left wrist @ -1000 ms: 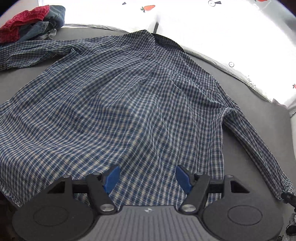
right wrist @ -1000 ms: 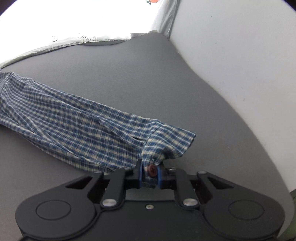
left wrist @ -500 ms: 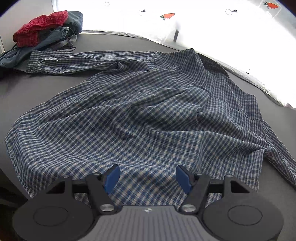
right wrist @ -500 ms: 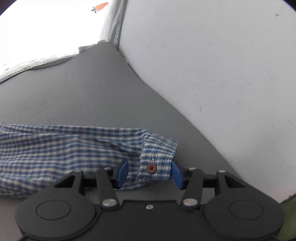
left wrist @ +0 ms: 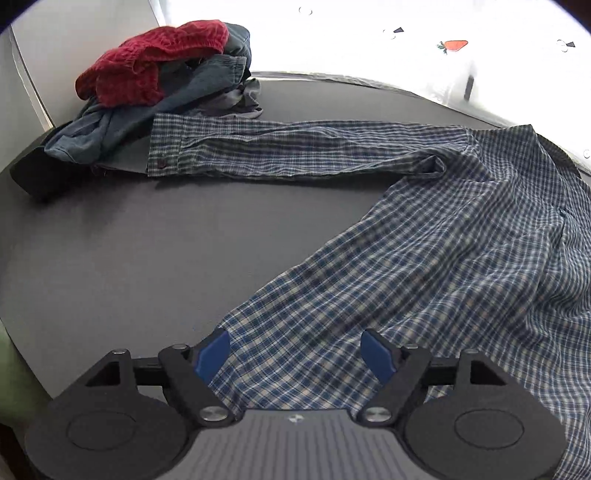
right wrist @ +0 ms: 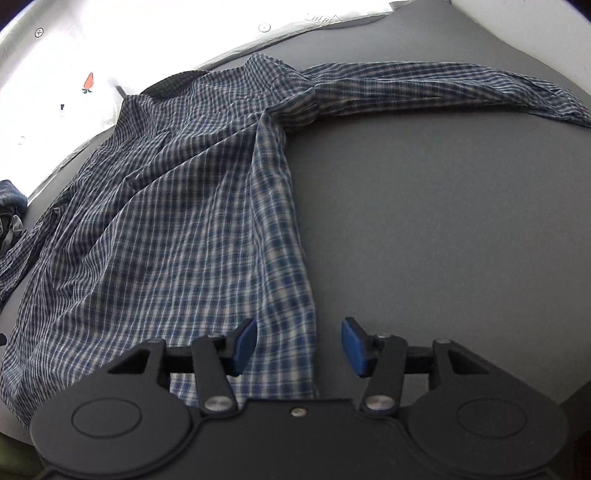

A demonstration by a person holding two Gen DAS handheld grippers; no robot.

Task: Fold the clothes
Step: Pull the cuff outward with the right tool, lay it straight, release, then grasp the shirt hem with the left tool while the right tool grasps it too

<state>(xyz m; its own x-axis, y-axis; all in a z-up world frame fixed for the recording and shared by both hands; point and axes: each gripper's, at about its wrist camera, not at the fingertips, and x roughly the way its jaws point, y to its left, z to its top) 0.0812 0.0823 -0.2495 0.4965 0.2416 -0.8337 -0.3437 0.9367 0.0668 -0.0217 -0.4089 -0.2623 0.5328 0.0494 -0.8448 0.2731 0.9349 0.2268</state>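
Observation:
A blue and white checked shirt [left wrist: 461,251] lies spread flat on a dark grey surface [left wrist: 147,258], both sleeves stretched out sideways. Its left sleeve [left wrist: 295,151] ends in a buttoned cuff [left wrist: 166,151] beside a heap of clothes. My left gripper [left wrist: 295,354] is open over the shirt's lower left hem corner. In the right wrist view the same shirt [right wrist: 177,229] fills the left half, and its right sleeve [right wrist: 443,85] runs to the far right. My right gripper [right wrist: 299,345] is open over the lower right hem corner, with cloth between the blue pads but not pinched.
A heap of clothes [left wrist: 166,88], red knit on top of blue denim, sits at the back left against a white wall [left wrist: 74,33]. A bright white sheet with small fruit prints [left wrist: 443,44] borders the far edge. Bare grey surface [right wrist: 443,229] lies right of the shirt.
My right gripper has let go of the sleeve cuff and moved back to the shirt's lower right hem. My left gripper has shifted left to the lower left hem corner, still open.

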